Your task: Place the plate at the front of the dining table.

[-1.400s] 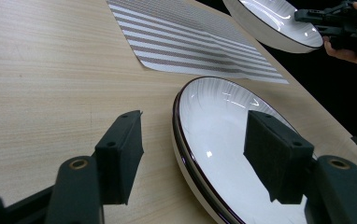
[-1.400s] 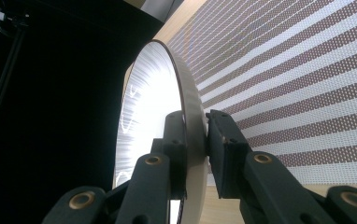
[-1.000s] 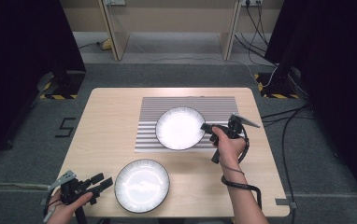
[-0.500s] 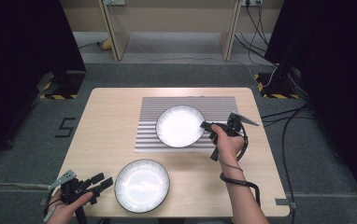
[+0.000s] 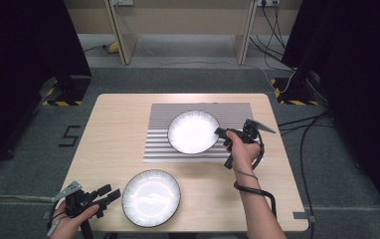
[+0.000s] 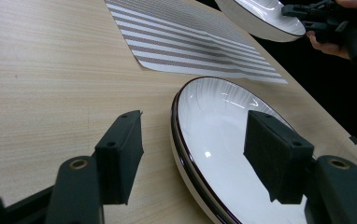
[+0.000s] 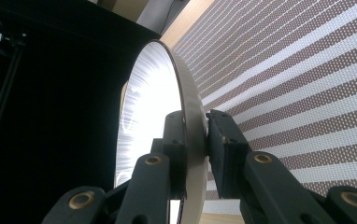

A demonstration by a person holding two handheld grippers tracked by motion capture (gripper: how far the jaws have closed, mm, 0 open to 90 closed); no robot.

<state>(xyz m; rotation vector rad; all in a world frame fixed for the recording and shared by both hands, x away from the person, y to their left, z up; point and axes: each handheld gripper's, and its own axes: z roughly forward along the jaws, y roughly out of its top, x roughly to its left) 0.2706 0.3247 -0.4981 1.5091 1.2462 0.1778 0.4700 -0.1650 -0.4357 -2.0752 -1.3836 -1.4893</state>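
While the right hand-held gripper [image 5: 221, 133] pinches the near right rim of the far plate [image 5: 194, 131], its jaws pressed together on either face of the rim as the right gripper view confirms, that plate sits over the striped mat [image 5: 198, 132] at mid-bench; whether it rests on the mat or is lifted just clear cannot be told. Judged step: carrying or setting this plate by its edge. To do it well, keep the bite deep on the rim, hold the plate level, and move slowly, since a glossy rim held at one point would likely tip or slip. Second item: near plate [image 5: 151, 197], white with a dark edge, flat on the bare bench [image 5: 118, 129] at the front, well apart from the mat. Left hand-held gripper [image 5: 107, 193]: jaws spread, empty, just beside that plate's left edge; in the left gripper view one pad [image 6: 120, 156] stands outside the rim and the other over the bowl. Obstructions: none between the two plates; cables lie on the floor right of the bench, clear of the work.
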